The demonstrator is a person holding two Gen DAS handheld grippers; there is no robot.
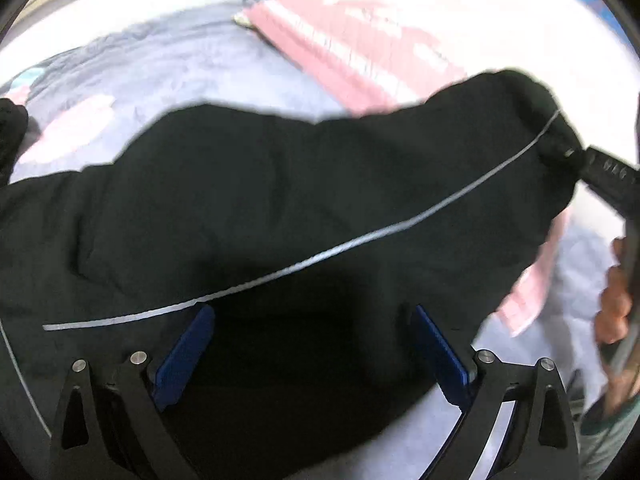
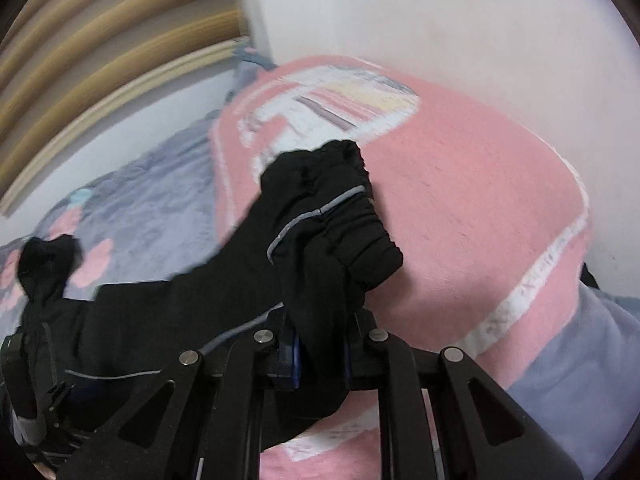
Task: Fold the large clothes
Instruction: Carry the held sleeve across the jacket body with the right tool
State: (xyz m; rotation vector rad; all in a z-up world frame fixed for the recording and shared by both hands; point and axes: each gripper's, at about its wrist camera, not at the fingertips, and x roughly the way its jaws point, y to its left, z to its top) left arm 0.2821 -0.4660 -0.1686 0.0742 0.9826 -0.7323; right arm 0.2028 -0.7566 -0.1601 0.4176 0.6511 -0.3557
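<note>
A bed [image 2: 152, 200] covered by a grey-lilac spread with pink flower shapes fills the background, with a pink towel-like blanket [image 2: 480, 200] bearing white stripes and a pale printed patch lying across it near a white wall [image 2: 460, 12]. The black garment [image 1: 280, 184] is the largest thing in front: a long, dark, matte piece of clothing that hangs stretched above the bed between the two tools, sagging in soft folds in the middle. A thin grey-white piping line [image 1: 360, 240] runs along its length, and its gathered, elasticated cuff [image 2: 360, 216] bunches up just past the right gripper [image 2: 320, 344]. That gripper's blue-padded fingers [image 2: 294, 354] are closed tight on a bunch of the black cloth behind the cuff. The left gripper [image 1: 312, 348] shows its blue fingers [image 1: 184, 356] standing wide apart, with the dark cloth lying over and between them; the pads press on nothing that can be seen. In the left wrist view the right tool's black body reaches the garment's far end at the right edge, where some small pale characters are printed, too blurred to read. A person's hand [image 1: 614, 300] holds that tool lower at the same edge.
</note>
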